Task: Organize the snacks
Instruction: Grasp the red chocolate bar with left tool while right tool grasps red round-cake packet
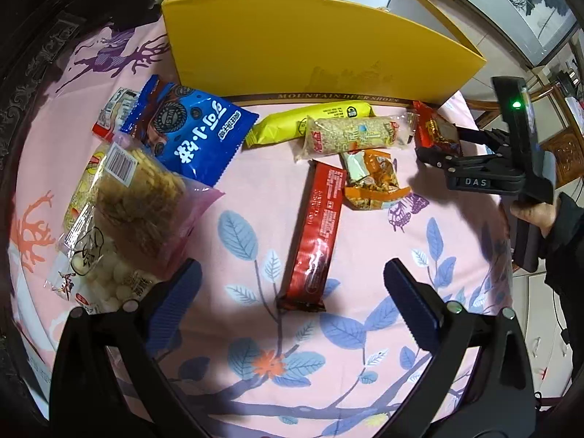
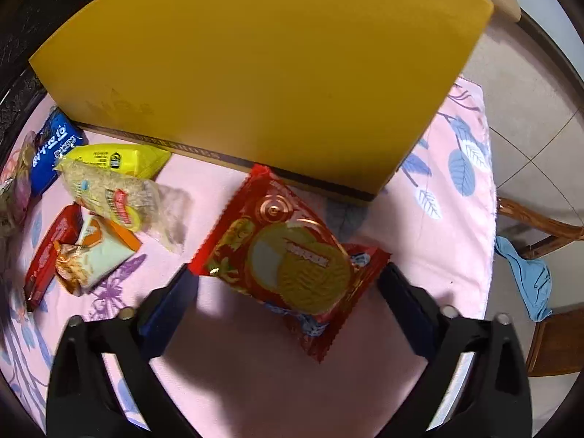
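While the left hand-held gripper [image 1: 292, 292] gapes over the pink floral cloth [image 1: 365, 226], the right hand-held gripper [image 2: 288, 281] clamps a red biscuit packet [image 2: 292, 255]; tiled floor [image 2: 529, 109] beyond

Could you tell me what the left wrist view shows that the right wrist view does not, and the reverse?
Only the left wrist view shows the yellow box's open white interior and the clear bags of biscuits. Only the right wrist view shows the red biscuit packet's printed face, between the right gripper's fingers, and a blue cloth on a chair. Both show the blue packet, the long red bar and the pink floral cloth.
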A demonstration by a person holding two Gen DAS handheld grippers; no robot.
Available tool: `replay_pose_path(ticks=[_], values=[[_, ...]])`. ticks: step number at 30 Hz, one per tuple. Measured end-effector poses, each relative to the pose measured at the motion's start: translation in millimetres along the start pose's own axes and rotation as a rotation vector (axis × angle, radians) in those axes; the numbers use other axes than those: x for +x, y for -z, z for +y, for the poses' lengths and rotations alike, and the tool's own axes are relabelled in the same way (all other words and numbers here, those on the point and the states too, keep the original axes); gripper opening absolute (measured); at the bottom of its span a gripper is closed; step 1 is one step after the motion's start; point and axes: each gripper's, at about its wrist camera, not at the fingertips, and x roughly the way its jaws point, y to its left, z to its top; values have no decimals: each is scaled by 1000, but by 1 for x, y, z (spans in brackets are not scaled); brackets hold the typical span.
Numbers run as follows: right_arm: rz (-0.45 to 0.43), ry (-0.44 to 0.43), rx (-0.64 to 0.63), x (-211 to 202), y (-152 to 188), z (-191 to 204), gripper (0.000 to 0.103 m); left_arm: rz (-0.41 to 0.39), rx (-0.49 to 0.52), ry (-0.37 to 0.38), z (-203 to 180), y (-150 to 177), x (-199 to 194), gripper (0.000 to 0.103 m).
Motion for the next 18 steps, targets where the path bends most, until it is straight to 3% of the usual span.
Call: replay_pose_path(ticks=[1, 3, 5, 8, 13, 15, 16, 18], values=[[-9, -6, -13, -3, 1, 5, 66, 0, -5, -3, 1, 0, 2, 101], [-22, -15, -29, -11, 4, 17, 43, 7, -31, -1, 4, 0, 11, 101], [-7, 16, -10, -13, 5, 24, 43, 12, -46, 6, 6, 0, 17, 101], [10, -19, 20, -18, 12, 39, 43, -7, -32, 1, 4, -1, 26, 101], [1, -15, 43, -38, 37, 71, 43, -13, 57, -4, -10, -3, 41, 100], [1, -21, 77, -46, 46, 78, 43, -16, 90, -36, -14, -3, 48, 85], [-2, -28, 89, -50, 51, 82, 43, -20, 100, -61, -15, -2, 51, 73], [-12, -37, 114, -59, 59, 87, 43, -43, 131, -84, -17, -2, 53, 70]])
